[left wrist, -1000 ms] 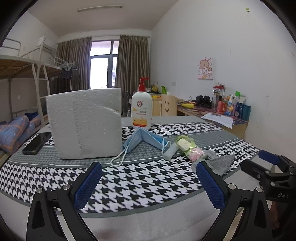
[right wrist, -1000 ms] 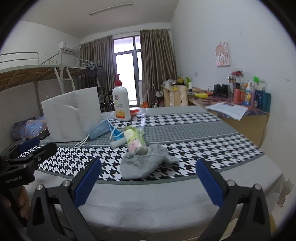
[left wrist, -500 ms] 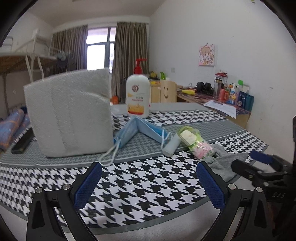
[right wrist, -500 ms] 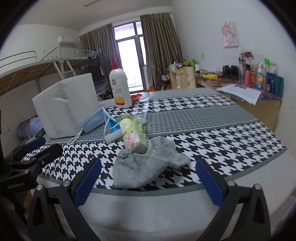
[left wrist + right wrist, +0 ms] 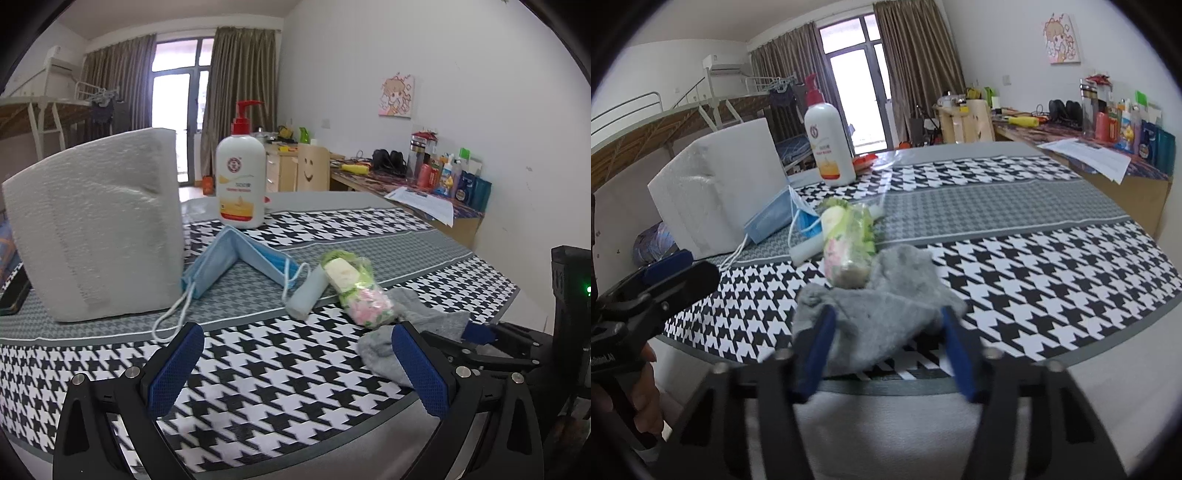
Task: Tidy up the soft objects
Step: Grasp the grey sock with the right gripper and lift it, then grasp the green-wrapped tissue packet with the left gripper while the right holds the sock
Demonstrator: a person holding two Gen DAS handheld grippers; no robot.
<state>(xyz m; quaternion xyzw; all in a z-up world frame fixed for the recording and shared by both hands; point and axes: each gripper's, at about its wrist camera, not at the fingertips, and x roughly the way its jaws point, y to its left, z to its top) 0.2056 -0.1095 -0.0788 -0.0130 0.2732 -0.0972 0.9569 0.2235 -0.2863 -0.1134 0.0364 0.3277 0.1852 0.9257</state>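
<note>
— One sock (image 5: 882, 314), grey and crumpled, lies at the near edge of the table (image 5: 1052, 258). The right gripper (image 5: 886, 347) has it between its pads, and its jaws have just been closing. Whether they pinch the cloth yet cannot be told; they look blurred, with cloth bunched between them.

— What might spoil the pick?

— A plastic-wrapped packet (image 5: 849, 243) lies touching the sock's far end. Lift the sock and the packet may be dragged along, or roll into the mask (image 5: 775, 218) behind it.

— And the grip itself?

— Only the near hem sits between the pads, so the sock could slip out, probably onto the floor past the edge.

— The other gripper?

— The left gripper (image 5: 295, 365) hangs open over the cloth (image 5: 258, 369), left of the sock, holding nothing.
</note>
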